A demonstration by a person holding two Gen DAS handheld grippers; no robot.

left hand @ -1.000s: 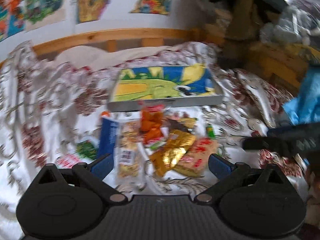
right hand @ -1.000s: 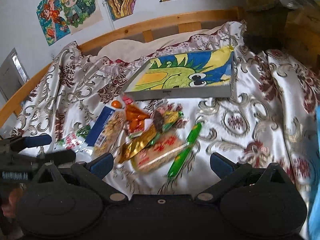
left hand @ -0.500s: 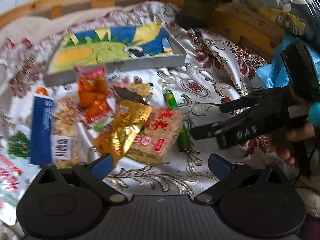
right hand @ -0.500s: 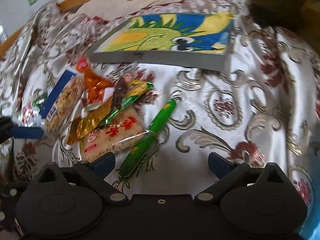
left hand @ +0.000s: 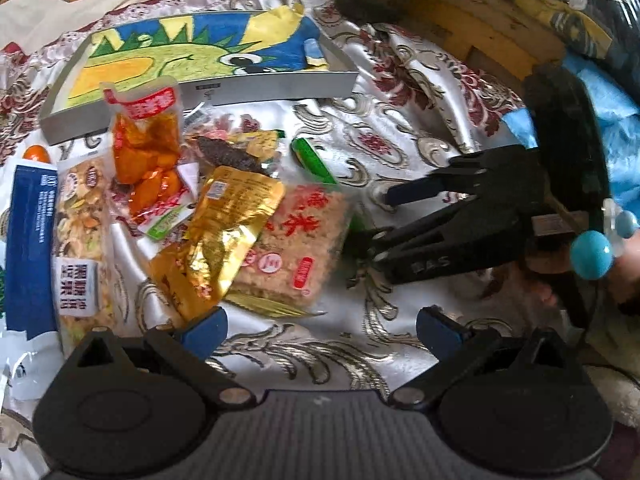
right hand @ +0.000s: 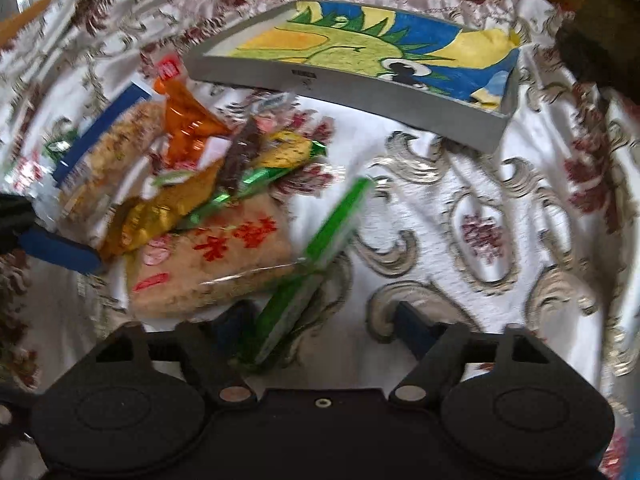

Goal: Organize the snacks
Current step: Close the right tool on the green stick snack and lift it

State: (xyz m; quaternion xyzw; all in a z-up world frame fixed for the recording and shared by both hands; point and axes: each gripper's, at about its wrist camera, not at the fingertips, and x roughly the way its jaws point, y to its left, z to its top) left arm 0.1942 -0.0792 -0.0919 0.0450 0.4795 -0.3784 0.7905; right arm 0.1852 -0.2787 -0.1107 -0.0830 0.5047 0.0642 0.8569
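Note:
A heap of snack packets lies on a patterned bedspread. It holds a rice cracker pack (left hand: 288, 240) (right hand: 208, 264), a gold foil pouch (left hand: 224, 232), an orange pouch (left hand: 144, 152), a blue-edged nut bar (left hand: 60, 240) and a long green stick pack (right hand: 320, 256) (left hand: 310, 156). My left gripper (left hand: 320, 328) is open, just in front of the heap. My right gripper (right hand: 320, 320) is open, its jaws either side of the near end of the green stick pack. It also shows in the left wrist view (left hand: 380, 216), at the cracker pack's right edge.
A grey tray (left hand: 280, 84) (right hand: 360, 92) with a bright dragon picture inside lies beyond the heap. A wooden bed frame (left hand: 500, 40) and bundled bags stand at the back right. Blue cloth (left hand: 616, 120) lies on the right.
Both grippers have dropped lower and closer to the heap. My right gripper has moved in over the near end of the green stick pack, and its jaws have narrowed a little.

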